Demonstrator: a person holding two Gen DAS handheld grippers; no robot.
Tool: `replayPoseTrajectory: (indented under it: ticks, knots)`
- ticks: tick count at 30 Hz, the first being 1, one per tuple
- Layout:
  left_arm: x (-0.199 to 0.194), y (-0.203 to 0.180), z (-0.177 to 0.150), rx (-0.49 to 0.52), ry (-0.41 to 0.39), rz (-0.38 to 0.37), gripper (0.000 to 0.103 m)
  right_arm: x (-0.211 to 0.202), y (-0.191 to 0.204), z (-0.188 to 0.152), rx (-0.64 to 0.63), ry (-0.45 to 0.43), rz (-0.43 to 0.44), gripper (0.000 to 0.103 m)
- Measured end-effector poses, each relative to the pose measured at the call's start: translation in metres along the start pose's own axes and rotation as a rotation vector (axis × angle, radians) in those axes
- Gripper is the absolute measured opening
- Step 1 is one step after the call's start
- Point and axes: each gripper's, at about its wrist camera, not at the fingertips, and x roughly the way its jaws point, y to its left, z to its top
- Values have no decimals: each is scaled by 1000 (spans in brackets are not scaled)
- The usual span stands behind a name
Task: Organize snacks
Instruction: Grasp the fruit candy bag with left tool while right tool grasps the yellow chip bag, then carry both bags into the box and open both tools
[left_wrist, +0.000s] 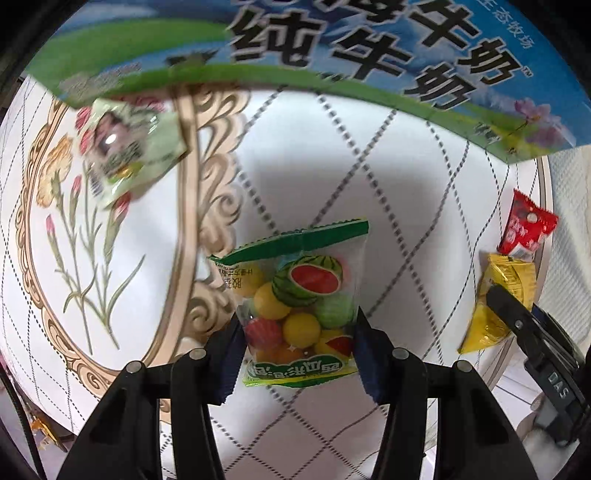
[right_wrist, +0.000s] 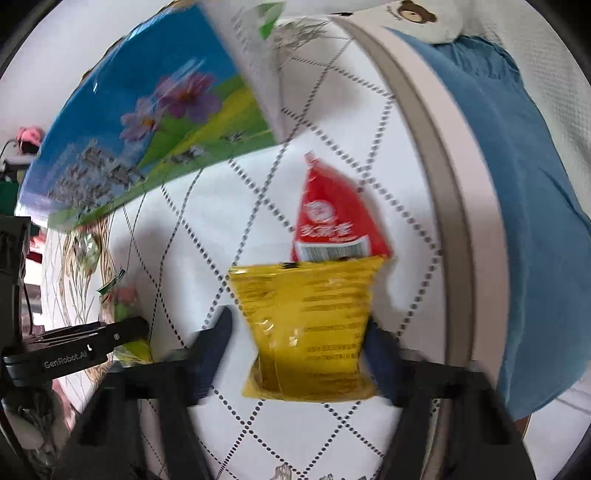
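Left wrist view: the left tongs (left_wrist: 300, 341) point straight down at the bench (left_wrist: 406, 177), a round white top with a dashed diamond pattern and a gold floral medallion. Their blue pads press both sides of the clear fruit-candy bag (left_wrist: 295, 302), which lies flat near the middle of the bench with its green seal away from the camera. Only this view shows the pale green packet (left_wrist: 129, 147) on the medallion, well apart from the bag. A blue-and-green milk carton box (left_wrist: 369, 62) closes off the far side. Bare bench lies between the bag and the right rim, where the red packet (left_wrist: 526, 225) and yellow packet (left_wrist: 498, 295) lie, the right tongs over the yellow one.

Right wrist view: the right tongs (right_wrist: 299, 336) hold the yellow packet (right_wrist: 306, 325), pads touching both its edges, though motion blur softens this. The red packet (right_wrist: 332, 214) lies just beyond, its end tucked under the yellow one. Only here show the bench's grey-banded rim (right_wrist: 447, 206), near the packets, and a blue cloth (right_wrist: 517, 184) past it.
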Motion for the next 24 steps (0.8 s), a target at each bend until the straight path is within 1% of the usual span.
replayPoseTrajectory:
  ticks: [4,7,10,13,15,17,19,23,24]
  knots:
    - [2,7,-17,35,16,0,50,5,27,-16,-78,58,21,55]
    - [5,11,-26,54,27,-8,50,9,48,-37,-130,113,39,54]
    - [12,16,-26,39,28,-18,51,20,60,-52,-143,147,32,54]
    - [23,23,-23,24,25,-9,52,29,67,-61,-140,145,5,54]
    - [26,25,-26,32,17,6,52,34,71,-61,-137,144,-11,55]
    - [28,20,-29,38,11,12,52,37,75,-62,-131,148,-19,55]
    - [25,11,-13,43,11,13,52,39,77,-62,-128,148,-27,55]
    - [29,3,-17,47,4,14,52,45,80,-61,-125,144,-36,55]
    - [25,2,-19,52,1,17,50,45,80,-61,-125,137,-37,55]
